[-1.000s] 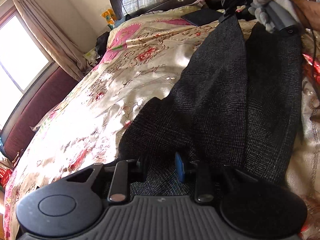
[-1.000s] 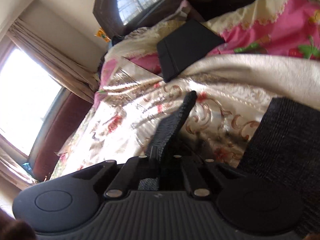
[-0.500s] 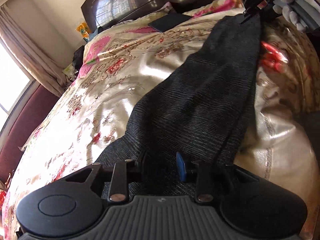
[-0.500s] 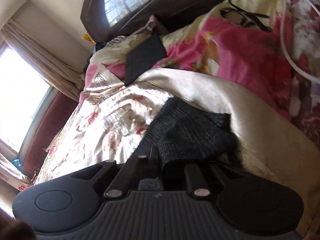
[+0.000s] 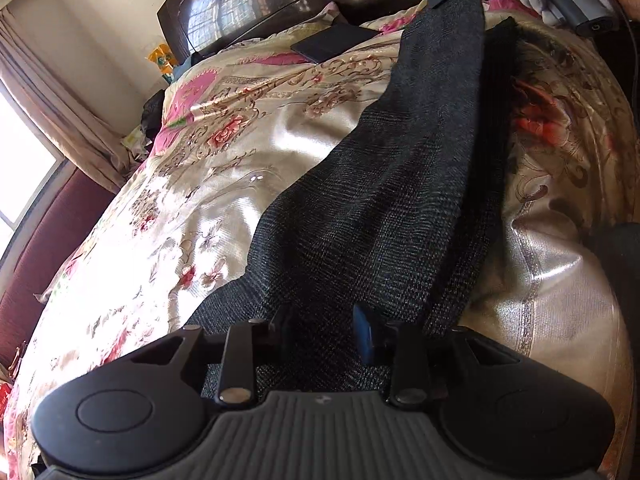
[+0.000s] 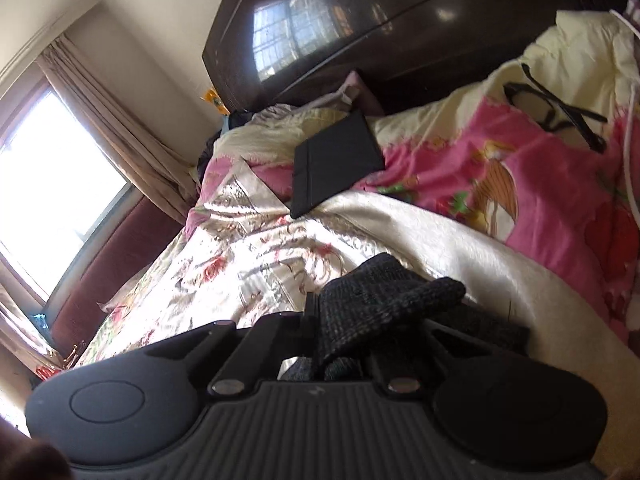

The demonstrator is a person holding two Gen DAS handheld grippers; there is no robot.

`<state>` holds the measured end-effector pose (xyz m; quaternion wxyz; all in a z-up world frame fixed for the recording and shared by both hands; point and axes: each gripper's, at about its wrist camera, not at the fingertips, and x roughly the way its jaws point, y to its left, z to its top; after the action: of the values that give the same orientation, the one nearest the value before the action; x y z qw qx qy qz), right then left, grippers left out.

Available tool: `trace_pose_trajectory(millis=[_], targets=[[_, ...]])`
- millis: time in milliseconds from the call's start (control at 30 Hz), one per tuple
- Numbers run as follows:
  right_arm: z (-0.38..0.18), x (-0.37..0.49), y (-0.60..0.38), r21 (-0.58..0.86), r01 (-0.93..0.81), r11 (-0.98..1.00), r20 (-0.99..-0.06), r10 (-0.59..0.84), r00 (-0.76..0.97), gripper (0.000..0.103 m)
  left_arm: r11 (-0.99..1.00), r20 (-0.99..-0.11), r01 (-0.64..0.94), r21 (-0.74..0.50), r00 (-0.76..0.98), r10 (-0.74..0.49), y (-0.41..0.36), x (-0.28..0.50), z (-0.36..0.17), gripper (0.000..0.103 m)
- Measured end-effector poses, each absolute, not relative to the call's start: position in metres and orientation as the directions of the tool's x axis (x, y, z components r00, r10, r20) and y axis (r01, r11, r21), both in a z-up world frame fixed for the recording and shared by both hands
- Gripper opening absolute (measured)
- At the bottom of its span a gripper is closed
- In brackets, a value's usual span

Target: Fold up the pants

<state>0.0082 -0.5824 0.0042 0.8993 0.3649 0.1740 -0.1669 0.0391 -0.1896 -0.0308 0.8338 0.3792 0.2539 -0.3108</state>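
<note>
Lower centre of the left view, the left hand-held gripper [image 5: 324, 336] is partly open around the waist end of the pants [image 5: 392, 184], which stretch across the bed [image 5: 192, 200]. Upper right, the right hand-held gripper [image 6: 340, 340] pinches the cuffs tight. Uneven pulling could drag the loosely held waist free.

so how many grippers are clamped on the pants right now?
2. The left gripper holds the pants at the near end; the right gripper holds the far end, near the headboard.
</note>
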Motion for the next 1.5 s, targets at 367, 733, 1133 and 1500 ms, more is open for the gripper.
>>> trace_pose_trajectory(millis=[367,733,1133,1500], targets=[[-0.026,-0.019,-0.594,0.492,0.563,0.664,-0.572,-0.241,0.784,0.011,0.528,-0.653,0.709,0.468,0.680,-0.333,-0.183,0.039,-0.031,0.049],[-0.028,-0.058,-0.566,0.584,0.526,0.618,-0.554,-0.170,0.815,0.041,0.564,-0.650,0.688,0.456,0.691,-0.317,-0.169,0.034,-0.030,0.053],[-0.040,-0.067,-0.568,0.669,0.481,0.567,-0.466,-0.185,0.865,0.044,0.551,-0.657,0.691,0.467,0.689,-0.307,-0.172,0.033,-0.029,0.053],[-0.052,-0.031,-0.582,0.640,0.507,0.577,-0.478,-0.216,0.851,0.020,0.511,-0.651,0.698,0.502,0.693,-0.309,-0.187,0.030,-0.025,0.054]])
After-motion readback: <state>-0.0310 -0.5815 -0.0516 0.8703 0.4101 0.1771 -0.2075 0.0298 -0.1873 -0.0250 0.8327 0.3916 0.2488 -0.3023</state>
